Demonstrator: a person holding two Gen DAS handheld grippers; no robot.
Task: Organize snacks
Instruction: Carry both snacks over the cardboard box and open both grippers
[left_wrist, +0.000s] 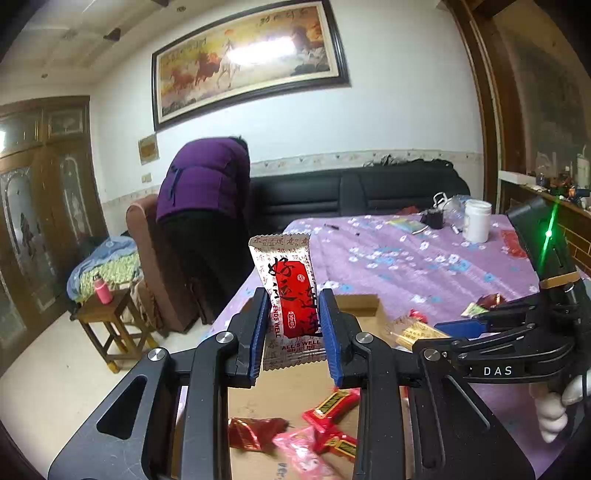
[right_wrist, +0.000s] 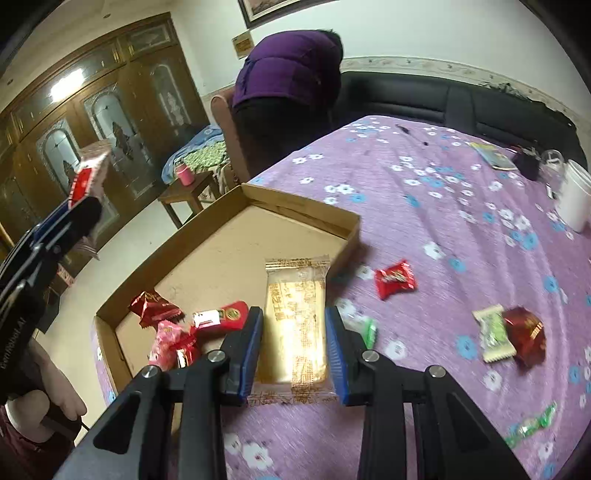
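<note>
Left wrist view. Item one: white-and-red snack packet (left_wrist: 286, 295), standing upright in my left gripper (left_wrist: 293, 332). I am pinching it across its lower middle, both blue pads pressing its sides. It is hanging above the cardboard box (left_wrist: 364, 304), which is lying on the purple flowered tablecloth (left_wrist: 424, 266). Loose red and pink sweets (left_wrist: 321, 428) are sitting inside the box, below the packet. I am judging this packet light, crinkly and slippery at the seams, so the filled middle is the place to hold.

Right wrist view. Item two: gold-printed clear biscuit packet (right_wrist: 297, 325), lying lengthwise in my right gripper (right_wrist: 293, 347), jaws closed on its long edges. Its far end is reaching over the box's near right corner; the box (right_wrist: 295, 206) is holding red wrapped sweets (right_wrist: 207, 321) at its near left. Right of the box, on the cloth, a red candy (right_wrist: 395, 278) and a green-and-white candy (right_wrist: 493, 332) are waiting. I am judging the biscuit stiff but brittle: a gentle squeeze only.
</note>
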